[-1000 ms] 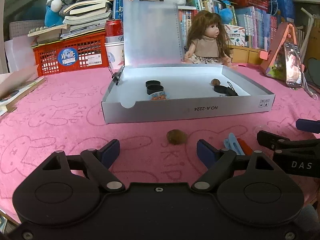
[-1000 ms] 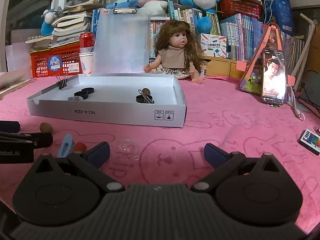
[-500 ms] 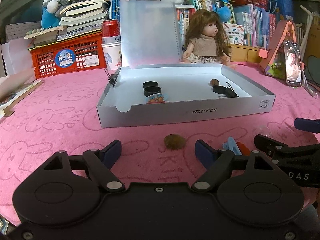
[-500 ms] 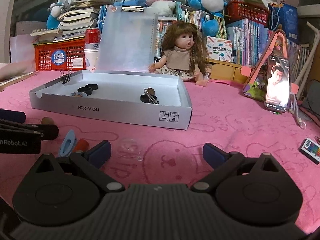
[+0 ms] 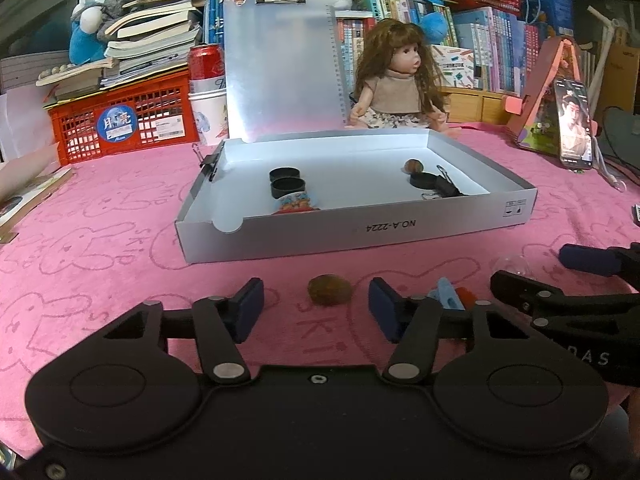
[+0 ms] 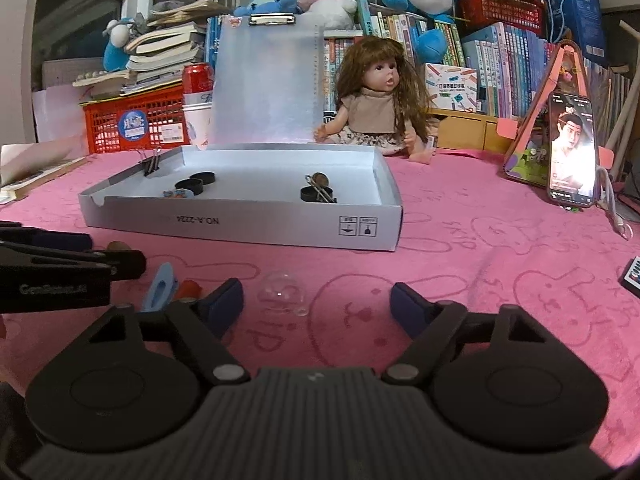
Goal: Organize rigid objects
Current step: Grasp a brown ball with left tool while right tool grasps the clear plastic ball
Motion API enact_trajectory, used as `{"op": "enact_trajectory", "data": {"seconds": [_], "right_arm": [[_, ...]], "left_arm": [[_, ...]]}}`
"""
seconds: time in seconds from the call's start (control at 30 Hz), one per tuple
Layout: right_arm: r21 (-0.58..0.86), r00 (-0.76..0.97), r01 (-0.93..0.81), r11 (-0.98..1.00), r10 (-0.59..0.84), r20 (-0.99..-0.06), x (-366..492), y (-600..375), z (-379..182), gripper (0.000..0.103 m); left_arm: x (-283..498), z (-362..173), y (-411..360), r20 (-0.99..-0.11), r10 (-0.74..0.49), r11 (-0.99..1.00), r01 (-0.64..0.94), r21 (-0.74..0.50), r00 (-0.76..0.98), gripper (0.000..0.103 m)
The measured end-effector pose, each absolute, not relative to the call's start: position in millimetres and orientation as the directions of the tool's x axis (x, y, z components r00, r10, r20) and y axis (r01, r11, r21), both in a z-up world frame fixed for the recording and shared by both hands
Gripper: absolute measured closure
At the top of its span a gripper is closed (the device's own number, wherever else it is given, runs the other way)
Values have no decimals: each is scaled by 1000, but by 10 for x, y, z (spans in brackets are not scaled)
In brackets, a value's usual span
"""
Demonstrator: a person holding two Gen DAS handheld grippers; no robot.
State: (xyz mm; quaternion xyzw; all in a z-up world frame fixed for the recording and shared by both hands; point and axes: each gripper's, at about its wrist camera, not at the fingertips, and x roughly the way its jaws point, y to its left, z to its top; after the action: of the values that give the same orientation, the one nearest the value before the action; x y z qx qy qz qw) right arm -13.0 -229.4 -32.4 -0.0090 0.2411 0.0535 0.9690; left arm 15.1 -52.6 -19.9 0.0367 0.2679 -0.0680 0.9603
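A brown walnut [image 5: 330, 289] lies on the pink cloth between the open fingers of my left gripper [image 5: 316, 312]. A blue clip [image 5: 447, 295] and an orange piece [image 5: 466, 295] lie just to its right. A clear glass ball [image 6: 282, 294] sits on the cloth ahead of my open, empty right gripper [image 6: 317, 305], nearer its left finger. The blue clip also shows in the right wrist view [image 6: 161, 287]. The open grey box [image 5: 360, 228] holds black caps [image 5: 285, 181], a sticker roll, another walnut [image 5: 413, 166] and a binder clip.
A doll [image 5: 396, 80] sits behind the box beside an upright clipboard [image 5: 280, 68]. A red crate [image 5: 124, 120], a can, books and plush toys line the back. A phone on a stand [image 6: 570, 156] is at the right. My right gripper shows in the left wrist view [image 5: 568, 276].
Both grippers have lowered and moved forward a little. The walnut now sits between my left gripper's fingers, and the glass ball is closer to my right gripper.
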Motion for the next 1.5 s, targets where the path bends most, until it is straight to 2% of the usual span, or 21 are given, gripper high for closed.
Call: {"op": "enact_trajectory", "data": {"seconds": [0.2, 0.37, 0.5, 0.57, 0.6, 1.5], "right_arm": [[11, 878, -135, 991, 125, -461, -176, -2233, -309, 44], [13, 878, -151, 988, 140, -457, -203, -2172, -298, 58], [10, 880, -149, 989, 138, -455, -208, -2157, -294, 60], [19, 882, -142, 990, 135, -451, -211, -2176, -292, 65], [24, 883, -140, 990, 136, -449, -212, -2191, -288, 71], [38, 891, -171, 985, 171, -421, -110, -2115, -87, 71]], "left_arm": [[148, -192, -553, -521, -128, 986, 167, 28, 844, 61], [131, -183, -588, -522, -140, 983, 183, 31, 841, 77], [127, -181, -597, -522, -140, 983, 180, 27, 841, 80], [122, -176, -599, -522, -136, 985, 173, 24, 842, 80], [122, -173, -595, -522, -135, 985, 170, 20, 842, 80], [180, 35, -534, -515, -112, 990, 137, 10, 850, 80]]}}
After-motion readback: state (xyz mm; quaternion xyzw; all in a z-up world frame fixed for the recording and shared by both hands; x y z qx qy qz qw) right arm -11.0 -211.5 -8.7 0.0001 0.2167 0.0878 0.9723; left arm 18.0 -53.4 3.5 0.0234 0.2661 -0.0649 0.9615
